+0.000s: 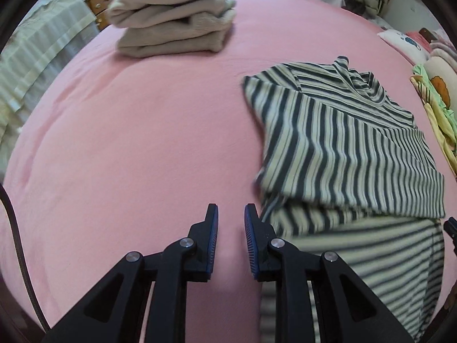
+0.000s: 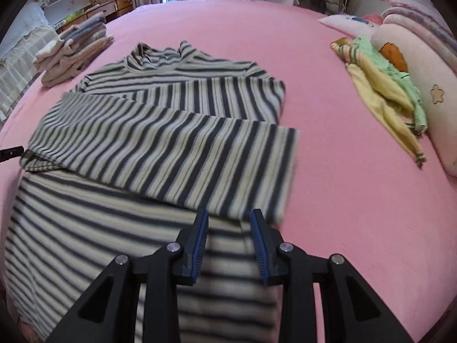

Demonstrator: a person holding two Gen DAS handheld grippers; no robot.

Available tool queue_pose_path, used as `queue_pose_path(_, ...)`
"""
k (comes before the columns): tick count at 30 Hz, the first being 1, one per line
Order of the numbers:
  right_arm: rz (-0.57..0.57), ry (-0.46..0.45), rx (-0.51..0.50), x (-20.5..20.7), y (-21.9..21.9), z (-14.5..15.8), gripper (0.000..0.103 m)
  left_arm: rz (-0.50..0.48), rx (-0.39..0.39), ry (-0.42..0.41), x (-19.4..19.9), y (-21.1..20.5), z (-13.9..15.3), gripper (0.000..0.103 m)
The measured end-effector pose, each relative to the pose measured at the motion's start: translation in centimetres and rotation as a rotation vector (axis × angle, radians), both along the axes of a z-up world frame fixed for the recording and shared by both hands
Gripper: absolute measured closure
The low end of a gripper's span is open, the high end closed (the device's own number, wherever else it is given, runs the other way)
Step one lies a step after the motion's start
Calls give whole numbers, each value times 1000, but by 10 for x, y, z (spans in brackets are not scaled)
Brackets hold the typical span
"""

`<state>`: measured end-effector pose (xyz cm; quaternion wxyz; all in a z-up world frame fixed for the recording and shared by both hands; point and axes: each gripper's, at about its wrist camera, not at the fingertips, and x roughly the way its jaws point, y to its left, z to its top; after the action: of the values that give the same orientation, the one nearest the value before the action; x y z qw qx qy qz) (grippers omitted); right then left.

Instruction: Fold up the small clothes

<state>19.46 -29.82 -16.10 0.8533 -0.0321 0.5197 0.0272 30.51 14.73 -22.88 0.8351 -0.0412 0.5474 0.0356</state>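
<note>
The left gripper (image 1: 231, 210) is built of matte black angular links, each pinned by a round silver screw head, and its two fingers are lined with ribbed blue pads (image 1: 213, 240). The same black frame, silver screw heads and ribbed blue pads (image 2: 200, 245) are seen on the right gripper (image 2: 228, 214). A dark cable (image 1: 20, 254) is seen left of the left gripper.

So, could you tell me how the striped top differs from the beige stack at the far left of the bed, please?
The striped top lies spread out with only its sleeves folded across; the beige stack is fully folded into a compact pile. The striped top has dark and cream stripes, while the beige stack is mostly plain. The top lies close to the camera; the stack sits near the far edge. Both rest on the pink sheet.
</note>
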Motion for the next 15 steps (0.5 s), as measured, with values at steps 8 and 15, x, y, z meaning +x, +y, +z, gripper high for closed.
queue_pose_path(8,-26,-124,20,-91,-15,88,72,15,-11,-109,-98,8,78,56)
queue_pose_path(15,-18,-171,-2,-166,-15,125,72,4,-1,-193,-175,-4,113,37)
